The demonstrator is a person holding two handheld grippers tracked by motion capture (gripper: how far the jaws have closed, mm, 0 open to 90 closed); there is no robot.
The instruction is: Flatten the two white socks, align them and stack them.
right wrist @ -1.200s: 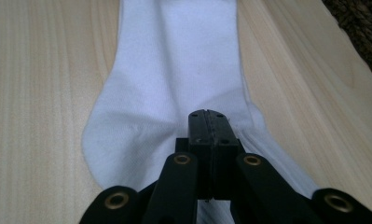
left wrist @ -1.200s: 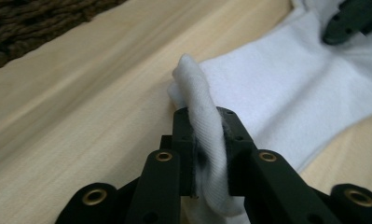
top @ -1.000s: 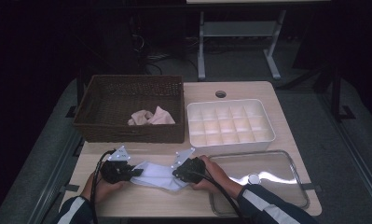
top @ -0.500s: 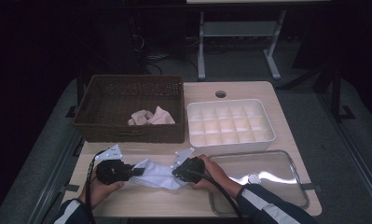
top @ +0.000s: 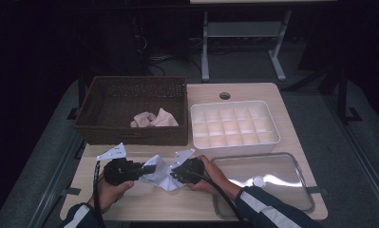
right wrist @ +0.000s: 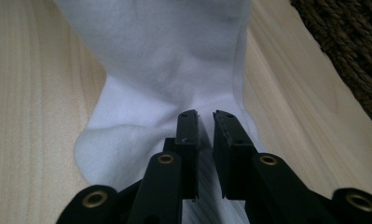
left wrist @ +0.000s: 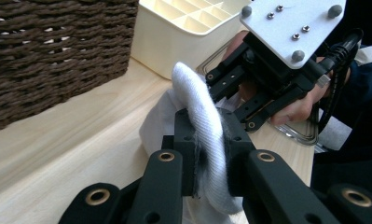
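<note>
A white sock [top: 161,175] lies on the wooden table [top: 130,202] near its front edge, stretched between both grippers. My left gripper [top: 148,169] grips its left end; in the left gripper view the jaws [left wrist: 207,122] are shut on a thick fold of the sock [left wrist: 197,93]. My right gripper [top: 174,173] holds the other end. In the right gripper view its jaws [right wrist: 205,120] pinch thin fabric where the sock [right wrist: 165,60] spreads flat on the wood. The right gripper [left wrist: 267,70], with its grey plate, faces the left one closely.
A dark wicker basket [top: 106,102] at the back left holds a pink cloth [top: 154,118]. A white compartment box [top: 234,126] stands right of it. A shallow metal tray [top: 268,178] lies at the front right, just beside the right hand.
Hardly anything: the left gripper shifted slightly left and back, and both grippers have kept their hold on the sock.
</note>
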